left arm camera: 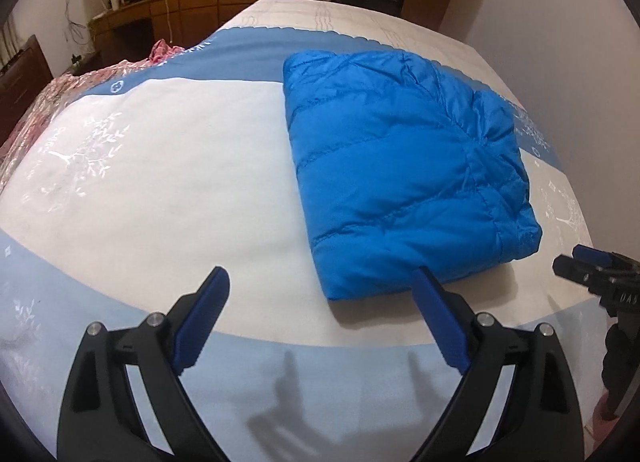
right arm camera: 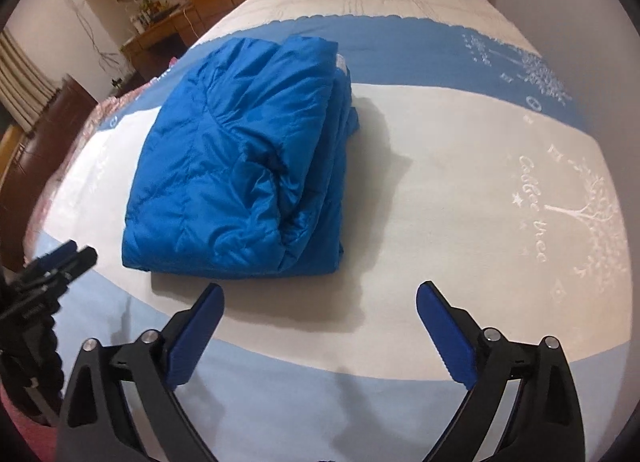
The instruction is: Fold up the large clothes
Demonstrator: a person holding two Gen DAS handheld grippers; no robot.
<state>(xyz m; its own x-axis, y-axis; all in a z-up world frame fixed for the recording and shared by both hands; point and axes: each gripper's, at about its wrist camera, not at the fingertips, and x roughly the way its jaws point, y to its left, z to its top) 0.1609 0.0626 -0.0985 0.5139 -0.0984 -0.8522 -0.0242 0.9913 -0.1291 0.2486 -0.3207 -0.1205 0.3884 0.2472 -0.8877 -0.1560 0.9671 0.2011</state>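
- left claw (left arm camera: 320, 282) is spread wide and empty, low over the bed (left arm camera: 160, 182); right claw (right arm camera: 320, 298) gapes just as wide, holding nothing.
- just ahead of both claws lies the blue puffer jacket (left arm camera: 400, 166), a thick folded bundle; its near edge is beside the left claw's right finger.
- it looks light, soft, springy and slick, so layers may slide; best pinch the stacked near edge or a corner through all layers.
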